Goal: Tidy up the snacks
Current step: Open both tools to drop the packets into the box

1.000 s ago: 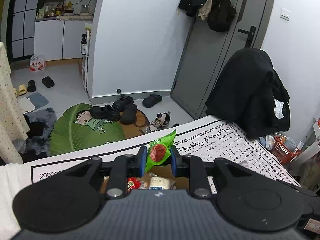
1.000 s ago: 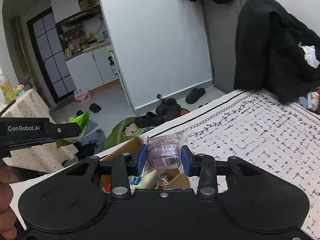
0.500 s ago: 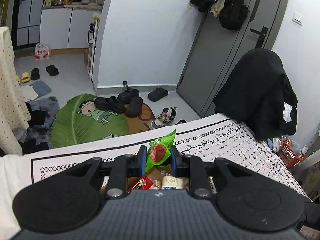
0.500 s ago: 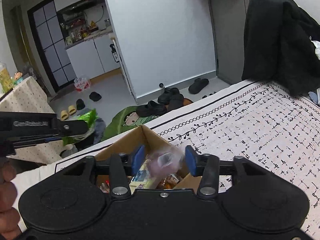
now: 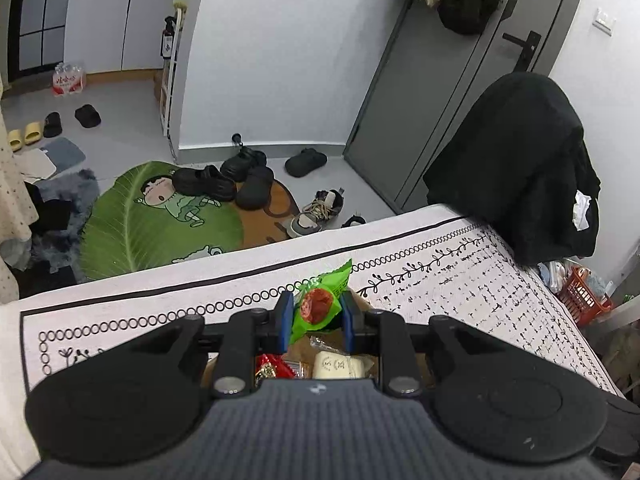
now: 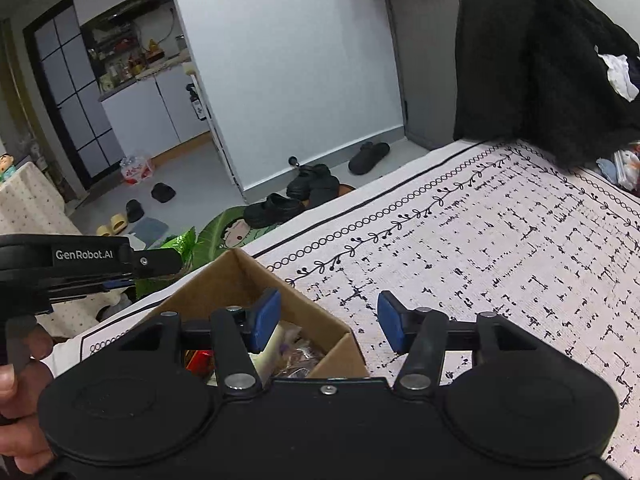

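Tablecloth [image 6: 500,240], white with black vine and circle borders, is the biggest thing before us, and we place everything else by the cardboard box [image 6: 240,280] standing open on it. Beyond the box, past the cloth's far edge, a green leaf-shaped cartoon rug [image 5: 152,216] lies on the floor with black clogs [image 5: 204,182] on it. To the box's right, at the cloth's far corner, a black coat [image 5: 516,168] is draped over what looks like a chair.

Inside the box we see loose snacks: a pale wrapped bun [image 5: 340,366] and a red packet [image 5: 272,364] just beside it.

Our right gripper [image 6: 326,322] hangs over the box's near right corner with its blue pads spread wide and nothing between them; one pad is over the box, the other over bare cloth. Our left gripper [image 5: 315,316] is above the box with its pads pressed against a green snack packet [image 5: 320,304], which stands upright between them, its printed red disc facing the camera. From the right wrist view that packet [image 6: 180,246] shows at the box's left, beyond its far wall. Whether it is directly over the opening we cannot tell.
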A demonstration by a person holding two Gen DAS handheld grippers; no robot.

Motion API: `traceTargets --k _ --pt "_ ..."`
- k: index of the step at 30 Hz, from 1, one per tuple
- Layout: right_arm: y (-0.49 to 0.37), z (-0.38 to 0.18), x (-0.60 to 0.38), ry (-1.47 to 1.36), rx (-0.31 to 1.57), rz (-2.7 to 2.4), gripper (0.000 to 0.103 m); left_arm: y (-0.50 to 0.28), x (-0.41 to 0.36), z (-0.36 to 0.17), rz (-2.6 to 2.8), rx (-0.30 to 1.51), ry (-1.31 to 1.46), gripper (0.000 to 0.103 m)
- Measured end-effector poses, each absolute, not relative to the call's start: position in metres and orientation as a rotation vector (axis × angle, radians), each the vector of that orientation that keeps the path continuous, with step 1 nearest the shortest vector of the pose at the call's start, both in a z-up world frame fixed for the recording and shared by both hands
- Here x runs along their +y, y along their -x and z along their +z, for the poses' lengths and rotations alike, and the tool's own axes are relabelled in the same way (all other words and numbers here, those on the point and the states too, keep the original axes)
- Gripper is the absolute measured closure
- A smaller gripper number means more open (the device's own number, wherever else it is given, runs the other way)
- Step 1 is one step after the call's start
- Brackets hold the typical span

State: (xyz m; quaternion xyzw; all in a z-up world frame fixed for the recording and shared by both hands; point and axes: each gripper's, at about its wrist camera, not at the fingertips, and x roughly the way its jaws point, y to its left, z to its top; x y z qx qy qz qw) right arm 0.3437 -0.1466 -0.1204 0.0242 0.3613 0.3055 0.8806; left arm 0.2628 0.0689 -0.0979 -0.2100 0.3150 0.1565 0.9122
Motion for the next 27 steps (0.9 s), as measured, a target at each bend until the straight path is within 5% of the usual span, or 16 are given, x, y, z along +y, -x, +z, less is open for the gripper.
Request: traceTargets --k 19,27 --pt "-0.343 -0.130 -0.141 0.018 0.788 0.616 0.050 -0.276 0.074 -0.128 0.327 0.759 0.433 0.072" --pt "-0.336 -0.122 -0.155 0.012 0.806 0.553 0.046 -0.271 0.066 -0.121 0.308 0.795 0.410 0.052"
